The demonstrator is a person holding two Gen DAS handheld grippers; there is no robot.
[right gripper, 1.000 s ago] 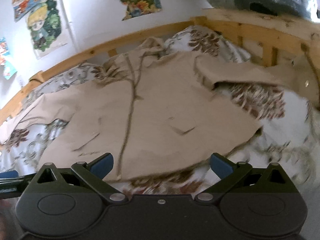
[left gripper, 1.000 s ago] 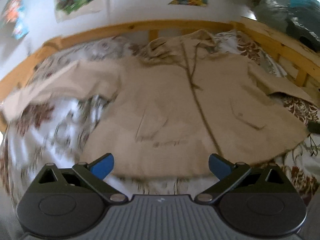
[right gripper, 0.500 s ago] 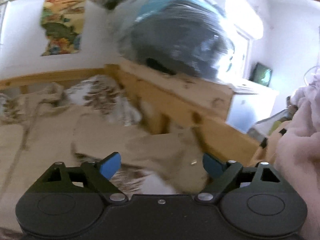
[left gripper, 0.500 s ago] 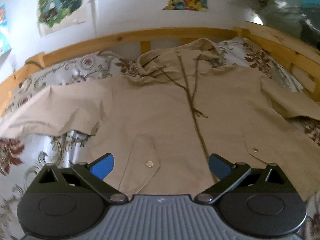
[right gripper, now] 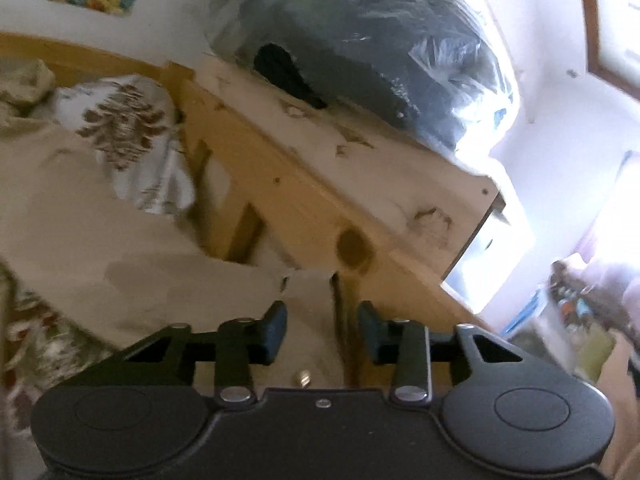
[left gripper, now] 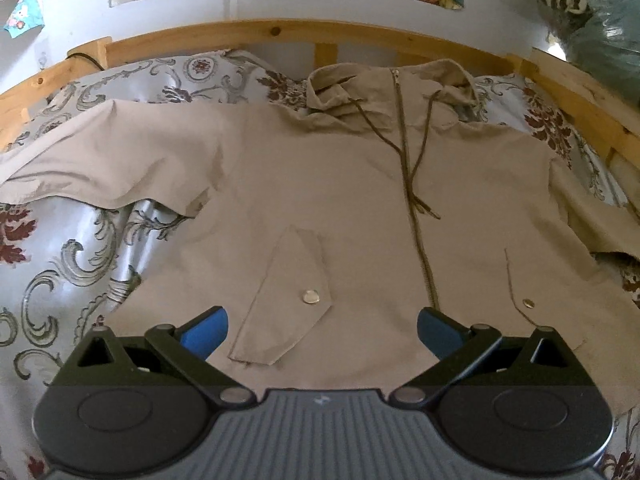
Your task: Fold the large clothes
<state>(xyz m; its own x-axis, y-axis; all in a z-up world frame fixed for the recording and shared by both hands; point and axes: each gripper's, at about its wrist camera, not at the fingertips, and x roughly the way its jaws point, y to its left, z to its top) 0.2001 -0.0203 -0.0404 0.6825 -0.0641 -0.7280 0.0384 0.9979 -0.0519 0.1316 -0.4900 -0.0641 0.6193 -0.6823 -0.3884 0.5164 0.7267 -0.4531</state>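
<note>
— What can you see on the left side?

— A big tan jacket [left gripper: 360, 208] lies flat on the flowery bedsheet [left gripper: 72, 264]. It fills the middle of the left view. Its sleeve [left gripper: 100, 160] runs off the left edge, so the cuff is cut off. The left gripper [left gripper: 322, 330] hangs over the jacket's bottom edge. Its blue fingers [left gripper: 204, 330] are spread wide and grab nothing. The black body hides that hem.

— And the posters?

— Only their bottoms show at the top of the frame; the rest is cut off.

— What about the right side?

— The right view is blurry. It shows the end of the other sleeve [right gripper: 132, 264] at lower left, by the wooden bed rail [right gripper: 304, 216]. The right gripper [right gripper: 322, 332] has its fingers partly closed with sleeve cloth between them. I cannot tell if they pinch it.

— Anything only that view shows?

— A dark bundle in shiny plastic [right gripper: 380, 48] sits on the rail at the top. A small metal snap [right gripper: 304, 378] peeks out near the gripper body.
</note>
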